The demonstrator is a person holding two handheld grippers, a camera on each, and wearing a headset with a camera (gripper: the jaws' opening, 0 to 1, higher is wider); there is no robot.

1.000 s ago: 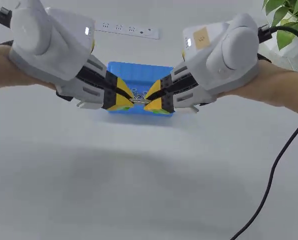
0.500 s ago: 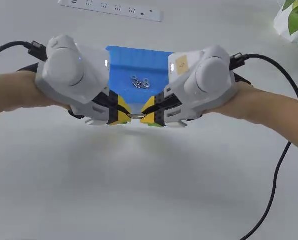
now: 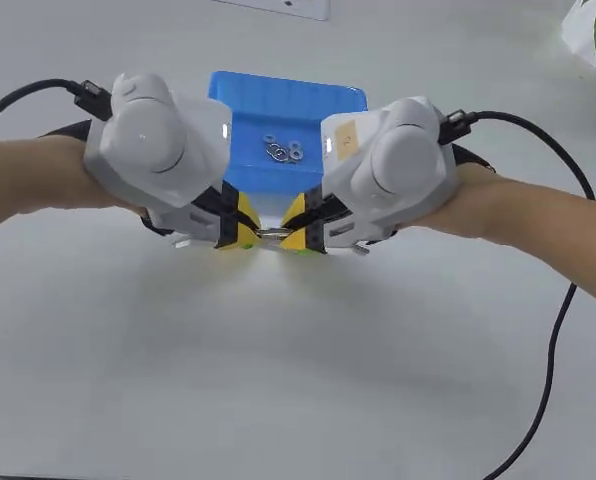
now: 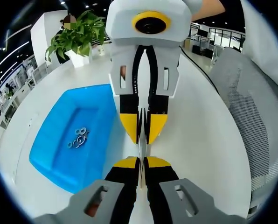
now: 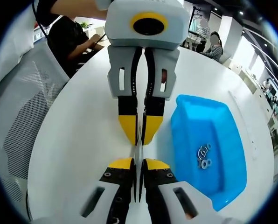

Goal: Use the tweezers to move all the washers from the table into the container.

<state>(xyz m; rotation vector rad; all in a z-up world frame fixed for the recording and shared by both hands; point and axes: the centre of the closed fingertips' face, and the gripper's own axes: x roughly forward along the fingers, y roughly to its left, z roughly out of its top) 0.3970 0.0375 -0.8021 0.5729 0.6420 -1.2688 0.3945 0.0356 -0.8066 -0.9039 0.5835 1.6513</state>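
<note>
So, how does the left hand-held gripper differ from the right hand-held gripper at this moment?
The right hand-held gripper carries a tan sticker on its white housing; the left hand-held gripper's housing is plain. The left one's black cable leaves to the left; the right one's cable curves down to the lower right. Shared: both are shut on the tweezers, yellow tips facing each other, before the blue container.

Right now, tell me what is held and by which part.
The tweezers: the left tool is shut on one end, the right tool on the other. Which end is the tip, I cannot tell.
</note>
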